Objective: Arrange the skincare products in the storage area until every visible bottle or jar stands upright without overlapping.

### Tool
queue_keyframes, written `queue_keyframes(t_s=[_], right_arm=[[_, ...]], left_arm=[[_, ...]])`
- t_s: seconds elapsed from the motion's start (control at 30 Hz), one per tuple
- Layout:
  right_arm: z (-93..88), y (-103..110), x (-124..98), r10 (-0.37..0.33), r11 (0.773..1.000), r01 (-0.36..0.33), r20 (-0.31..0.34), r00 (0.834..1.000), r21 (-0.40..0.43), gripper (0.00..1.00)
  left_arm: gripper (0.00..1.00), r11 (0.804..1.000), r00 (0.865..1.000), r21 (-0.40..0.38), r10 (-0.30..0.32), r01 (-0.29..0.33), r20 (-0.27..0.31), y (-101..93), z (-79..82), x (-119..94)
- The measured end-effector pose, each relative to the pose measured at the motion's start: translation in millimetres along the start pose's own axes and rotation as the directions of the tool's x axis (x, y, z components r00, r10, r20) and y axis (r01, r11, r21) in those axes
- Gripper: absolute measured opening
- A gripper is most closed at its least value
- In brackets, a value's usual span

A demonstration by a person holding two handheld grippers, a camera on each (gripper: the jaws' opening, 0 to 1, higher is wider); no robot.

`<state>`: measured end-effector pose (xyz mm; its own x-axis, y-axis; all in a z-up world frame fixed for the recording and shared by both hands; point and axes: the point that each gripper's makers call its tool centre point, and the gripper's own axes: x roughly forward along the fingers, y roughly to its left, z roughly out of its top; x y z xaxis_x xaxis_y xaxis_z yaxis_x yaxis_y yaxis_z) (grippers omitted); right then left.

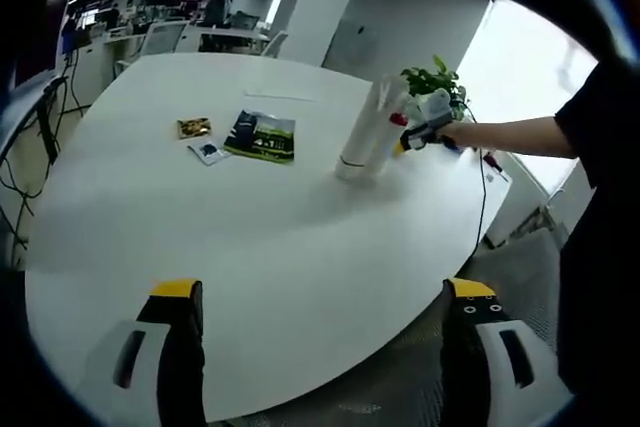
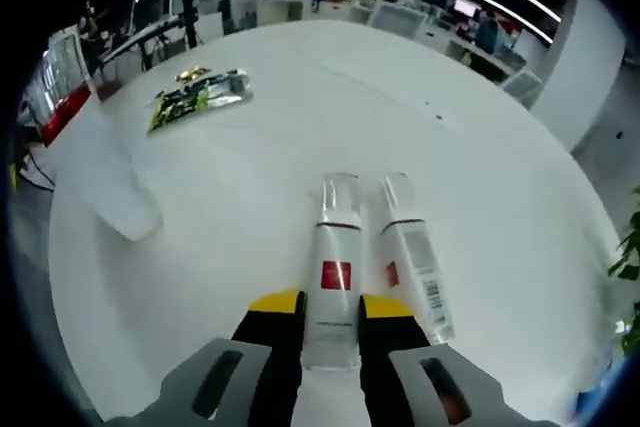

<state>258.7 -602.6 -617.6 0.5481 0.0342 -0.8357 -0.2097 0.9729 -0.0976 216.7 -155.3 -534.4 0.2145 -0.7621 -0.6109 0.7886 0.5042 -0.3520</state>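
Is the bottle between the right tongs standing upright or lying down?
Upright, apparently: the left gripper view shows both bottles standing on the table; right tongs straddle the left bottle.

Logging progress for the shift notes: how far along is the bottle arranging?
Two white bottles with red labels stand upright side by side on the white table. The right gripper is closed around one bottle; the second bottle stands beside it. Left: releasing it. The left gripper hangs open.
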Motion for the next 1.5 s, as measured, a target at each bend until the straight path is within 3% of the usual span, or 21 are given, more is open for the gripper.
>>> queue_keyframes(t_s=[0.33,0.43,0.47,0.57,0.77,0.97,1.13,1.5], right_arm=[[-3.0,-1,3,0.012,0.998,-0.01,-0.026,1.0,0.068,0.12],[3.5,5,1,0.036,0.98,-0.04,0.023,0.999,0.195,0.11],[11.8,1,-4,0.01,0.977,-0.023,0.06,0.998,0.211,0.11],[26.7,2,-16,0.001,0.981,-0.019,0.097,0.995,0.192,0.11],[48.1,1,-37,-0.024,0.985,-0.004,0.16,0.987,0.174,0.11],[64.4,9,-69,-0.064,0.984,0.019,0.249,0.966,0.176,0.11],[79.3,11,-100,-0.098,0.983,0.039,0.332,0.938,0.18,0.11],[98.6,33,-150,-0.142,0.984,0.081,0.431,0.891,0.157,0.11]], left_arm=[[0.91,1.0,1.0,0.005,0.003,-0.003,0.002,-0.1,0.5,0],[0.91,1.0,1.0,0.005,0.002,-0.002,0.008,-0.8,2.6,-1],[0.91,1.0,1.0,0.0,0.004,-0.004,0.02,-0.3,6.0,-2],[0.91,1.0,0.998,-0.027,-0.001,0.003,0.064,-0.2,15.0,-5],[0.9,1.0,0.998,-0.007,-0.011,0.011,0.069,-8.1,19.4,-6],[0.9,1.0,0.996,0.01,-0.022,0.021,0.085,-14.2,25.9,-11],[0.9,0.999,0.994,0.022,-0.033,0.03,0.104,-19.0,31.9,-17],[0.9,0.997,0.992,0.062,-0.047,0.04,0.12,-33.1,37.2,-26]])
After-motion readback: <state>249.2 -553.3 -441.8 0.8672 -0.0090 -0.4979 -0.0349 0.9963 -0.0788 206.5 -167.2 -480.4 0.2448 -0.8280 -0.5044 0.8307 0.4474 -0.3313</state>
